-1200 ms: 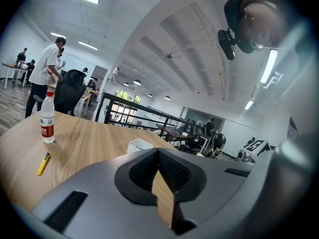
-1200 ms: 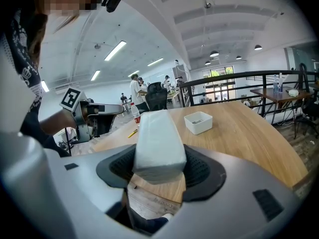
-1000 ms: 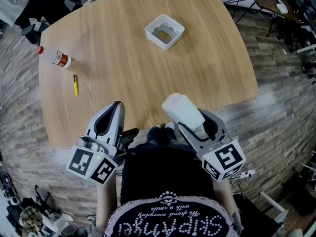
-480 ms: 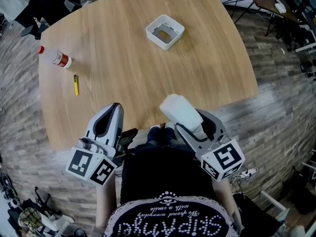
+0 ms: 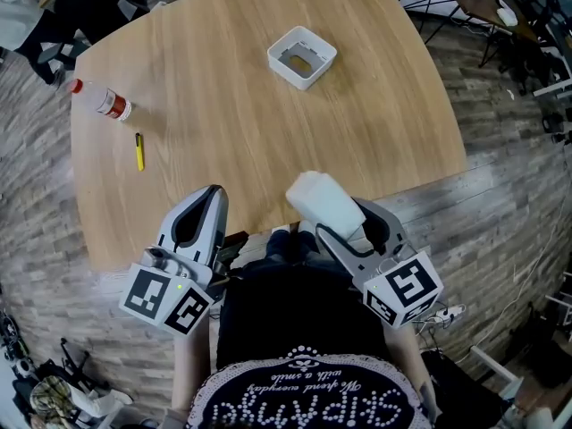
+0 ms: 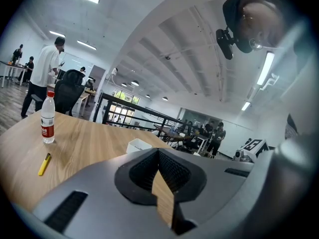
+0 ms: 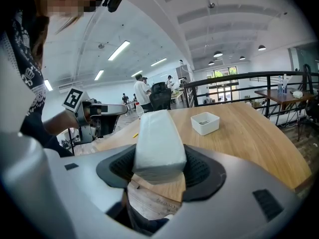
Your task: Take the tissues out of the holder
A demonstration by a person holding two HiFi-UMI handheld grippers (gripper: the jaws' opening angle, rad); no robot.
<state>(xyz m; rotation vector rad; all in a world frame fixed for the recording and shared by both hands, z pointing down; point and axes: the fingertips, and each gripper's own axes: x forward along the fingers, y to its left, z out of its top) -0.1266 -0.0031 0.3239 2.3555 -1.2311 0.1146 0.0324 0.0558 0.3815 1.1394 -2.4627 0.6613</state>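
Observation:
A white pack of tissues [image 5: 323, 202] sticks out of my right gripper [image 5: 344, 223], whose jaws are shut on it, above the table's near edge. In the right gripper view the tissues [image 7: 157, 143] fill the space between the jaws. The square white holder [image 5: 302, 56] stands hollow on the far middle of the wooden table [image 5: 223, 123], well away from both grippers; the right gripper view shows the holder [image 7: 205, 122] too. My left gripper [image 5: 198, 217] hovers at the near edge with its jaws shut on nothing; its view shows the jaws touching.
A clear bottle with a red label [image 5: 103, 102] lies near the table's left edge, with a yellow pen [image 5: 139, 151] just in front of it. Chairs and stands crowd the floor beyond the table. Several people stand in the background of the gripper views.
My right gripper has carried the tissues slightly to the left and forward. The left gripper has stayed still.

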